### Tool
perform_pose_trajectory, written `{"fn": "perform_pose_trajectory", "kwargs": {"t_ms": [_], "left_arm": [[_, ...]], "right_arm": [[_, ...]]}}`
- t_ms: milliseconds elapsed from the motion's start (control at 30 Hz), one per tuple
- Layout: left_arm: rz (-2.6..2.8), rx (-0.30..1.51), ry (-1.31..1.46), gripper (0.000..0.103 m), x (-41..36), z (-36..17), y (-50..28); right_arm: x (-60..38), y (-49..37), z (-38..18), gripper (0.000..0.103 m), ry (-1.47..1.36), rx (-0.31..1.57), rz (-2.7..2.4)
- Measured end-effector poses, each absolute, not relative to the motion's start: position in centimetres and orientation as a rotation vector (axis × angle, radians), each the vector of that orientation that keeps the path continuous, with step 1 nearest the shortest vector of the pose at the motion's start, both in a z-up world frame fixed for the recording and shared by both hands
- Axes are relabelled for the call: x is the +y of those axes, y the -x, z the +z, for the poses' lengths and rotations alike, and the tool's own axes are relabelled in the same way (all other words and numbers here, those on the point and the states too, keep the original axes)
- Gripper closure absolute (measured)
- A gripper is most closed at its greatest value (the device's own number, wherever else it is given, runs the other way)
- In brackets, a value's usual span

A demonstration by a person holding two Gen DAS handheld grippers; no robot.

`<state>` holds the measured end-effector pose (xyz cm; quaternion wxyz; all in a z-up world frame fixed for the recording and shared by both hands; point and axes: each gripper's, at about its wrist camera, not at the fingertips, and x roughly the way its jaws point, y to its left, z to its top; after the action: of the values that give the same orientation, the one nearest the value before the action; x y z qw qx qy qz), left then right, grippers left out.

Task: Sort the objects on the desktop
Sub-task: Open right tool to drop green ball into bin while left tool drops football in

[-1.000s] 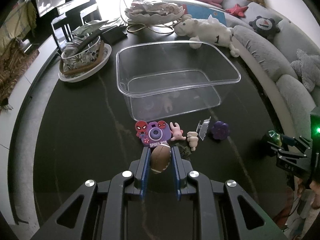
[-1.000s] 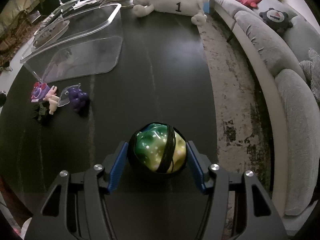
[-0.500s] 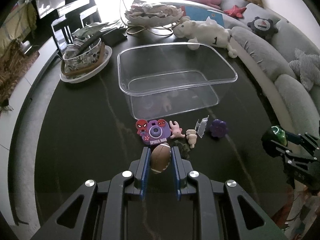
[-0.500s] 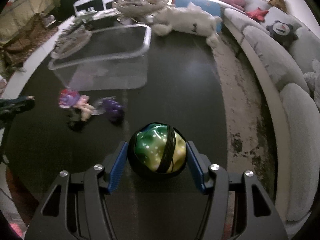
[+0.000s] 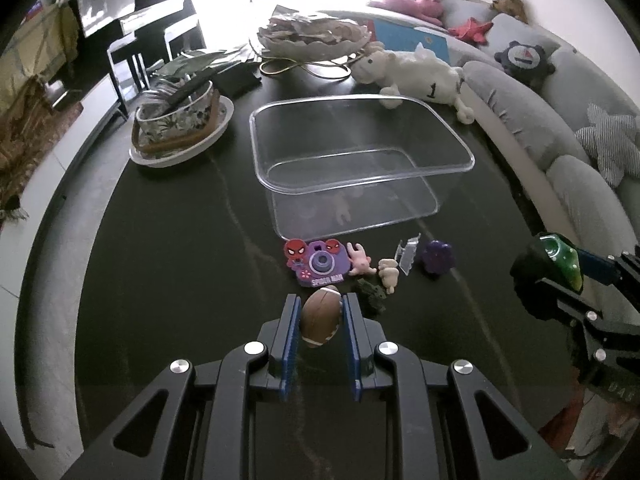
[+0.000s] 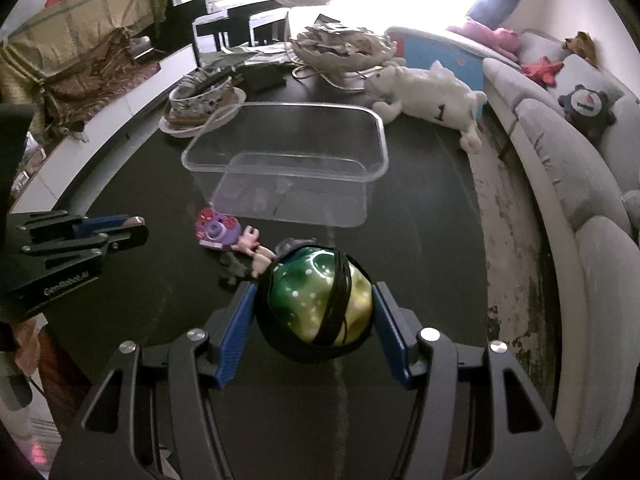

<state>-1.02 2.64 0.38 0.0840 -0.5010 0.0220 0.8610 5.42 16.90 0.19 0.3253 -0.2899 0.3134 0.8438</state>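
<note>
The left gripper (image 5: 321, 314) was clamped on a small brown football (image 5: 321, 316), raised over the dark table (image 5: 160, 264). The right gripper (image 6: 314, 306) squeezed a green ball (image 6: 318, 300) between its blue pads. Just ahead lay a purple toy camera (image 5: 318, 263), pink figures (image 5: 360, 260) and a purple flower (image 5: 437, 256), near the clear bin (image 5: 360, 168), which stood empty

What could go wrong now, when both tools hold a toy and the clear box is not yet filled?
1. The left tool grips the small football only by its rounded sides; it may slip out.
2. The green ball hides the small toys beneath the right tool, which could knock them.
3. Both tools aiming at the clear box together might collide.
</note>
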Motion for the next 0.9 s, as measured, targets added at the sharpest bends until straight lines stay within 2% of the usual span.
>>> {"fn": "perform_pose_trajectory", "kwargs": {"t_ms": [900], "left_arm": [[2.557,0.103,1.406,0.084,3.6,4.1,3.5]], "right_arm": [[20.0,-3.6,4.2,0.047,0.728,0.823,2.309]]}}
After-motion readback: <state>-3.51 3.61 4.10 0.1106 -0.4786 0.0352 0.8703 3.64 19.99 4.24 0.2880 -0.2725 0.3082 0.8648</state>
